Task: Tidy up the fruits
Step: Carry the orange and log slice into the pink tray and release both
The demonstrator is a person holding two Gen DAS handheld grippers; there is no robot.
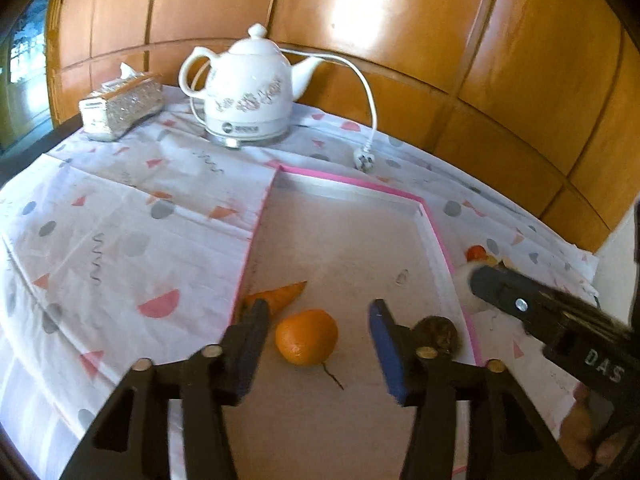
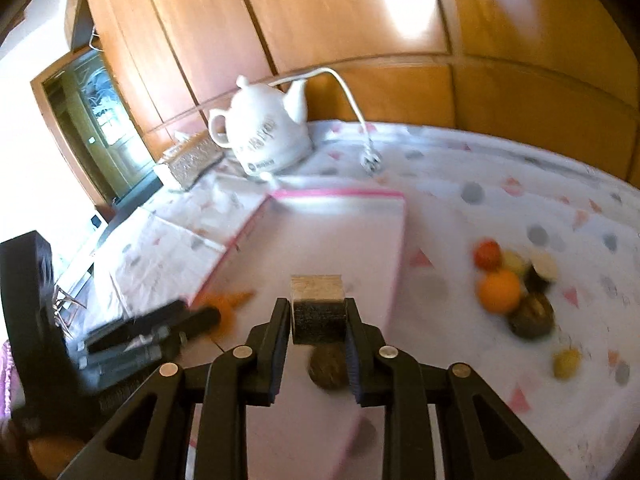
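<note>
The left tool (image 1: 316, 344) tilts downward over a shallow pink-edged tray (image 1: 352, 194), its blue-padded fingers standing well apart with nothing pressed between them; an orange (image 1: 306, 337) lies on the tray floor in the gap between them, touching neither pad. Just beyond the left finger a carrot-shaped piece (image 1: 280, 294) rests against the tray's left wall, and right behind the right finger sits a dark brown round fruit (image 1: 438, 334). The right tool (image 2: 318, 320) also points down at an angle, its fingers set narrow with a small dark block with a pale top (image 2: 317, 312) between them; whether the pads press on it I cannot tell. Beneath this tool the same brown round fruit (image 2: 327, 368) lies on the tray. To the right of the right tool, on the tabletop outside the tray, is a blurred heap of fruit: a red one (image 2: 487, 254), an orange one (image 2: 499, 290), a dark green-brown one (image 2: 532, 316) and a small yellow one (image 2: 566, 363) a little apart. The tabletop (image 1: 120, 220) wears a white cloth with pink and grey shapes. Beyond both tools stand a white kettle (image 1: 248, 88) on its base, its loose cord and plug (image 1: 363, 158) beside it, and a glittery tissue box (image 1: 120, 106). Glossy wooden panels (image 1: 360, 20) form the wall behind.
</note>
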